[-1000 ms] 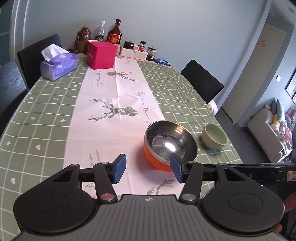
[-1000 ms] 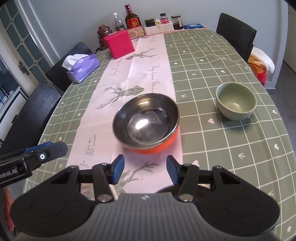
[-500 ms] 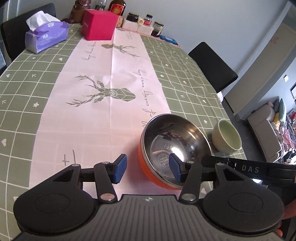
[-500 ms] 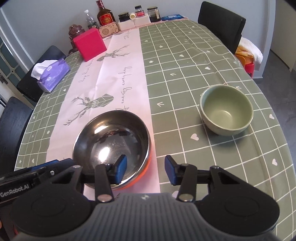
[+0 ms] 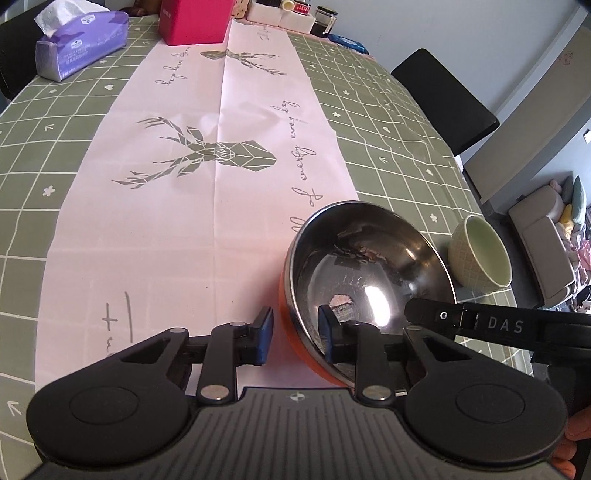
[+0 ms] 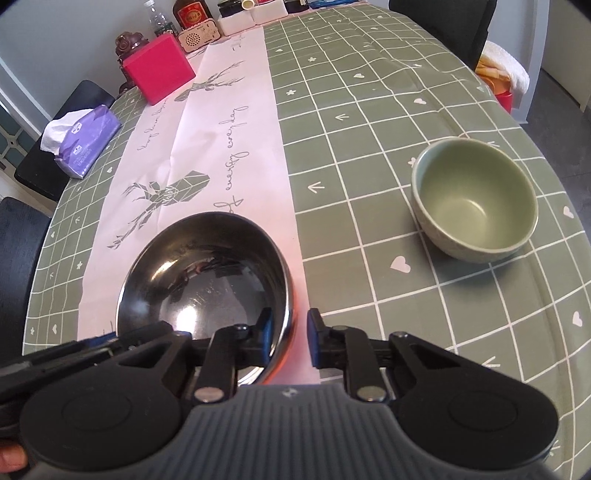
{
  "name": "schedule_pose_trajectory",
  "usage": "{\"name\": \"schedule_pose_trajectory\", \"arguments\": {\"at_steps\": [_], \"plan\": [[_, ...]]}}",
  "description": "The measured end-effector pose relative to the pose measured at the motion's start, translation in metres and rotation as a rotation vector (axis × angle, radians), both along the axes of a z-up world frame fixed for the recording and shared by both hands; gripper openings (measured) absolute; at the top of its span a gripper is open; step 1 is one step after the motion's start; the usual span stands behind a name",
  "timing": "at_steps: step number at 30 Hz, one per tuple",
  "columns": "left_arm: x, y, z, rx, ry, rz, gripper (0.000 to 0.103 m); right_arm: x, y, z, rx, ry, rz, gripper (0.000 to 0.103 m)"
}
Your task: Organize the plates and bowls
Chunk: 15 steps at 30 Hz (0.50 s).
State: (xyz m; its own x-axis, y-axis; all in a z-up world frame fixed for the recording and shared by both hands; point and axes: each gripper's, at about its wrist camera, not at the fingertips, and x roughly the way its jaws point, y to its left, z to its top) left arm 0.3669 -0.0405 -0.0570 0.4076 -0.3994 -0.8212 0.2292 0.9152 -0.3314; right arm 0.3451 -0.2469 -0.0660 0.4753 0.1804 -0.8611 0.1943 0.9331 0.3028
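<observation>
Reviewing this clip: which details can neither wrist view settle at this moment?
- Near rim of the steel bowl: hidden by the left tongs body in the left view, by the right tongs in the right view. Both are closing across the rim; pad contact unclear.
- Bottle: cut off by the top edge, right view.
- Green bowl base: hidden by its own wall.

A: The tablecloth (image 6: 369, 155)?
B: Green, white grid, hearts; the pink runner (image 5: 221, 122) shows grey stags.
A: At one o'clock?
B: A pale green bowl (image 6: 474, 203); the steel bowl (image 6: 207, 273) is orange outside.
</observation>
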Motion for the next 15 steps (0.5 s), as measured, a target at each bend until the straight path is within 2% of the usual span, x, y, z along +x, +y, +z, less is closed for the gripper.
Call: {"name": "schedule_pose_trajectory", "arguments": {"at_steps": [9,15], "plan": [[-0.006,-0.003,0.007,0.062,0.013,0.015,0.017,-0.004,0.009,0.005,-0.026,0.013,0.012,0.011],[-0.017,0.002,0.021,0.071,-0.004,0.019,0.017,-0.013,0.013,0.017,-0.036,0.002,0.025,0.009]]}}
